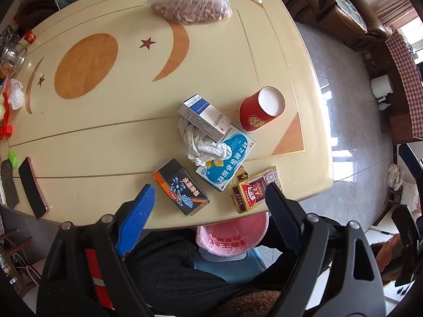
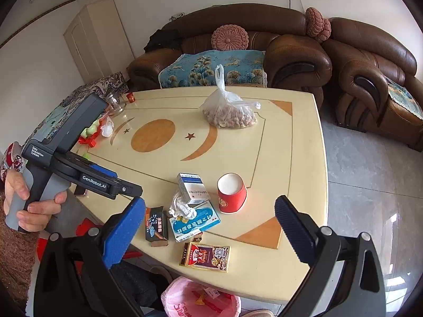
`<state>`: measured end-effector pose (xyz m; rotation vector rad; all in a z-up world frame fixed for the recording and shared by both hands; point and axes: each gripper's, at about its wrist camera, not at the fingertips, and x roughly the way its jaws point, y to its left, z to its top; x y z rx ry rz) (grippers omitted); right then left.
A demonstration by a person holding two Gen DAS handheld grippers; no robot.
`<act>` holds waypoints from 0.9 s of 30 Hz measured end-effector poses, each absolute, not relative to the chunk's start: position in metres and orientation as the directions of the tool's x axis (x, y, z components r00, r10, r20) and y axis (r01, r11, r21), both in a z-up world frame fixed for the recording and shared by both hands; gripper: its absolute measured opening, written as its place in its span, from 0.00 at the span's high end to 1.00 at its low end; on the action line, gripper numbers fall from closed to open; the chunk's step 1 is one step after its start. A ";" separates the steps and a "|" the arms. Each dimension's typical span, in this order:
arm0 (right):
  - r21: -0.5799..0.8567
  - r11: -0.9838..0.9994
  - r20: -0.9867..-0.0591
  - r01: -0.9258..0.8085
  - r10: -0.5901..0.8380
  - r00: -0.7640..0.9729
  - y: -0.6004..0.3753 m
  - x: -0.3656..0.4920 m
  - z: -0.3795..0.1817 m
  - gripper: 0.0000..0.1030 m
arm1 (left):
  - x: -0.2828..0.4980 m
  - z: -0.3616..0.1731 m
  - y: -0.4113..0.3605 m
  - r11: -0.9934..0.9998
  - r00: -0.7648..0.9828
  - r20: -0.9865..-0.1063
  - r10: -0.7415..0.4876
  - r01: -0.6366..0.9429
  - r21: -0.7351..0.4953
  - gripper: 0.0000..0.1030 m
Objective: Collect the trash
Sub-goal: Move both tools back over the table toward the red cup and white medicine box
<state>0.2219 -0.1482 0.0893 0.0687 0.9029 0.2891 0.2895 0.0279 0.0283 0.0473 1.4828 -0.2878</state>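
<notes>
Trash lies clustered near the table's front edge: a black box point(image 1: 181, 187) point(image 2: 156, 224), a blue-and-white box point(image 1: 227, 158) point(image 2: 194, 223), a white medicine box point(image 1: 203, 116) point(image 2: 193, 189), a crumpled tissue point(image 1: 203, 145) point(image 2: 181, 207), an upside-down red paper cup point(image 1: 261, 111) point(image 2: 232, 192) and a red-gold pack point(image 1: 253, 192) point(image 2: 205, 256). A pink-lined bin point(image 1: 232, 237) point(image 2: 201, 298) stands under the front edge. My left gripper point(image 1: 210, 187) hangs open above the black box and the pack, pointing straight down. My right gripper point(image 2: 210, 203) is open and empty, above the same edge.
A clear bag of nuts point(image 1: 193, 5) point(image 2: 227, 113) sits at the table's far side. A phone point(image 1: 33, 187), a glass jar point(image 1: 12, 58) and small clutter line the left edge. Brown sofas point(image 2: 264, 42) stand behind the table. A hand point(image 2: 23, 203) holds the left gripper's handle.
</notes>
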 end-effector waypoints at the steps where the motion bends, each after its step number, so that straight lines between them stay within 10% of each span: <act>1: 0.184 0.959 -0.765 -0.217 0.279 0.580 -0.148 0.227 0.087 0.07 | 0.293 0.025 0.026 0.964 0.055 -0.985 -0.166 0.219 -0.150 0.20; 27: 0.196 0.956 -0.839 -0.218 0.279 0.466 -0.144 0.300 0.004 0.07 | 0.356 -0.055 0.011 0.968 -0.077 -0.983 -0.166 0.178 -0.178 0.20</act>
